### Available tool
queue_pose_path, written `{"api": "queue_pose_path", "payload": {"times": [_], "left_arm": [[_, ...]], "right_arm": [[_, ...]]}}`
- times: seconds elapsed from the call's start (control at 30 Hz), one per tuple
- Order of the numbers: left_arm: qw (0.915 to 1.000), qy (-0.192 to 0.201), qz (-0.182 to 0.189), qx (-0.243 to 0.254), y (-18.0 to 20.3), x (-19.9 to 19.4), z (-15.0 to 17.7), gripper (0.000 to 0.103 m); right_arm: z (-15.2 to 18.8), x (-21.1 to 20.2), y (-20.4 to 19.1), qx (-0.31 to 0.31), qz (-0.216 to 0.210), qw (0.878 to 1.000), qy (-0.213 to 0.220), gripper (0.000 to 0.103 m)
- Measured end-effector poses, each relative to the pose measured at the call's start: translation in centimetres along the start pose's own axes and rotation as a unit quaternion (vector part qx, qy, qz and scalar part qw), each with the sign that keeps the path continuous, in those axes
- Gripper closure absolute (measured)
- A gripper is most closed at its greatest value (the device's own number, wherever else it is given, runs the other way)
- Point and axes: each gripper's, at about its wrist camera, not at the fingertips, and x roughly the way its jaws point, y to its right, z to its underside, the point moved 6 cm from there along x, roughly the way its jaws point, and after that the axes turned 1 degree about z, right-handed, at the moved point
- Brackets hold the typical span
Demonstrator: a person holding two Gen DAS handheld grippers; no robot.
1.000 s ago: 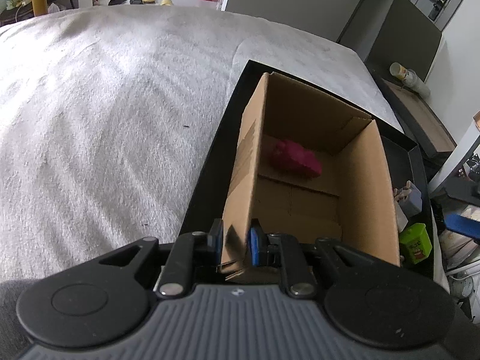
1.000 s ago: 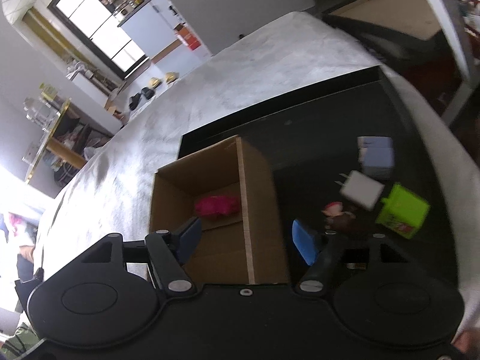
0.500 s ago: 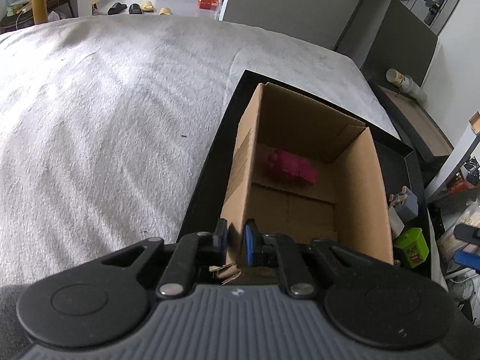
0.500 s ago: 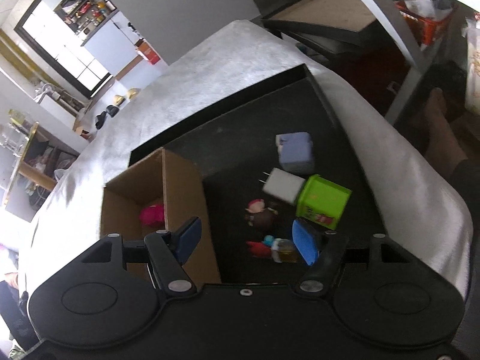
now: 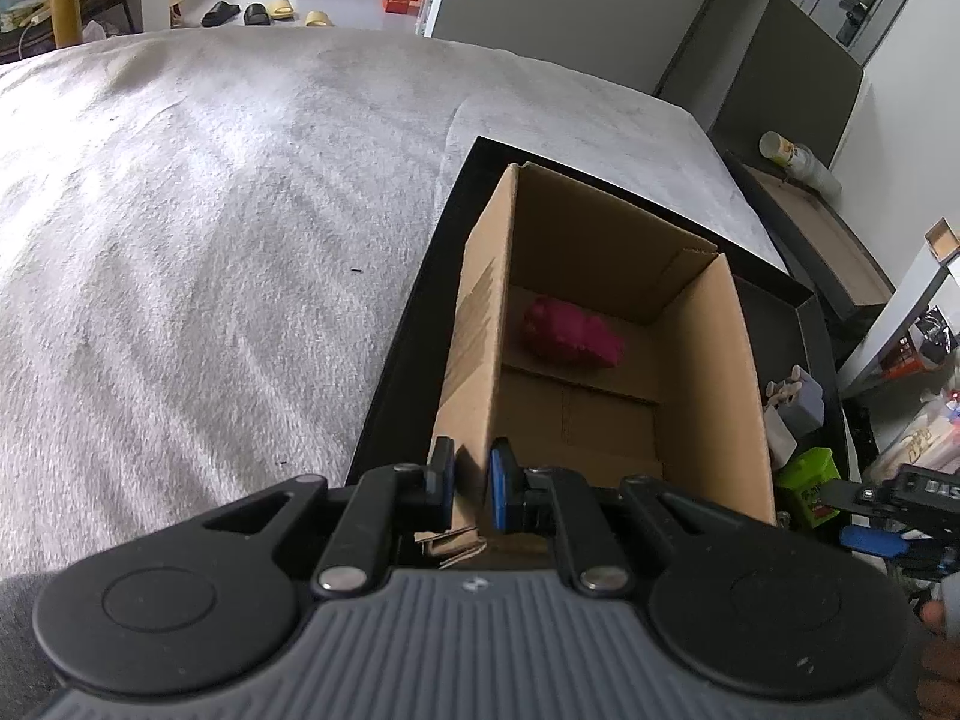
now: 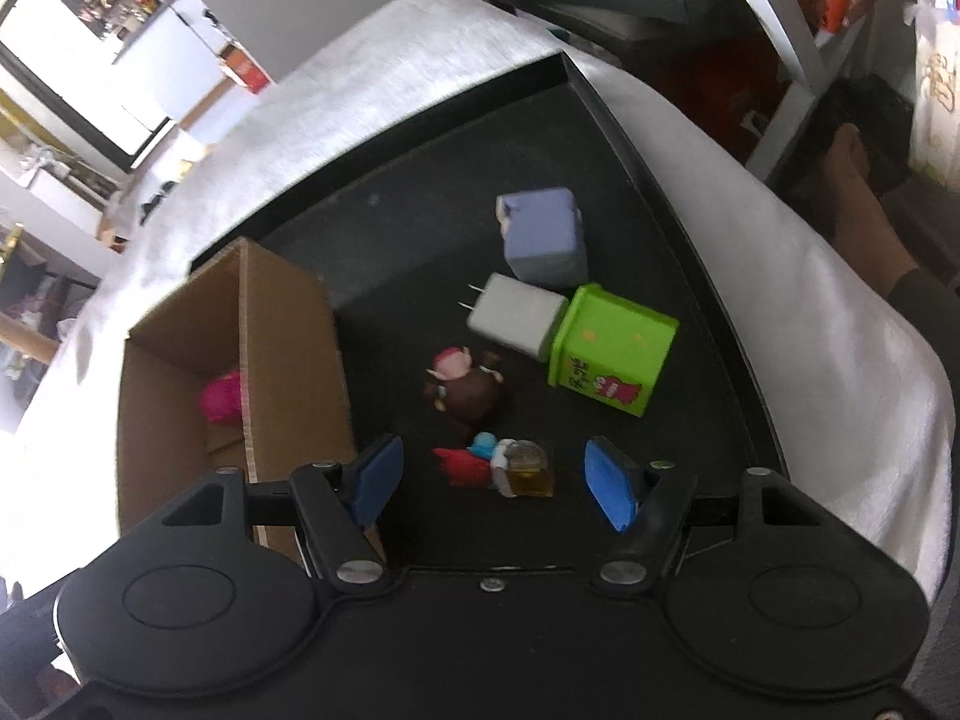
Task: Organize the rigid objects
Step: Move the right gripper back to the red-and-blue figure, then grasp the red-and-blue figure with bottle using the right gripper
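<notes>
A: Left gripper (image 5: 470, 485) is clamped on the near wall of the cardboard box (image 5: 708, 372), which sits in the black tray (image 6: 612, 120) and has a pink toy (image 5: 570, 333) inside. If the pinch slips, the box could skid.

B: Right gripper (image 6: 495, 483) hangs with its jaws apart and empty above the small bottle figure (image 6: 498, 465). Crowding risk: a pad may nudge the brown figurine (image 6: 471, 387) or the green box (image 6: 612, 348).

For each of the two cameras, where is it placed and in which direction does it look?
Left wrist: sits on the left gripper, looks down into the cardboard box; the jaws pinch its wall.
Right wrist: sits on the right gripper, looks down on the black tray with small toys; jaws open, a bare foot at right.
Shared: the box, the pink toy, the green box.
</notes>
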Motion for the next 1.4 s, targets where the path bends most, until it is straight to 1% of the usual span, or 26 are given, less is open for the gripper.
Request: {"api": "queue_pose_path", "payload": {"times": [0.13,0.57,0.7,0.73,0.8,0.83,0.97,1.33,1.4], "left_arm": [[1.0,-0.001,0.002,0.003,-0.3,0.0,-0.2,0.092],[0.9999,-0.005,0.006,0.007,-1.2,0.1,-0.7,0.092],[1.0,-0.004,0.005,0.005,-1.4,0.2,-0.9,0.092],[1.0,-0.004,0.004,0.005,-1.5,0.2,-0.9,0.092],[1.0,-0.006,0.004,0.006,-1.5,0.2,-0.9,0.092],[1.0,-0.005,0.004,0.007,-1.5,0.2,-1.0,0.092],[0.9999,-0.002,0.0,0.013,-1.1,0.3,-1.0,0.092],[0.9998,0.004,-0.008,0.02,-0.8,0.3,-1.0,0.092],[0.9997,0.006,-0.01,0.024,-0.7,0.3,-1.0,0.092]], "right_arm": [[0.2,1.3,-0.2,0.001,0.011,1.0,-0.007,0.027],[1.0,4.9,-1.0,-0.003,0.051,0.998,-0.033,0.026],[1.1,5.6,-1.2,-0.016,0.063,0.997,-0.036,0.027],[1.2,5.8,-1.4,-0.023,0.061,0.997,-0.038,0.028],[1.5,6.3,-1.6,-0.034,0.064,0.996,-0.048,0.043],[1.5,6.3,-1.6,-0.037,0.065,0.996,-0.05,0.043],[1.4,5.2,-1.7,-0.044,0.053,0.997,-0.038,0.044],[0.5,1.2,-1.6,-0.042,0.037,0.998,-0.016,0.044],[-0.1,1.1,-2.1,-0.046,0.036,0.998,-0.009,0.044]]}}
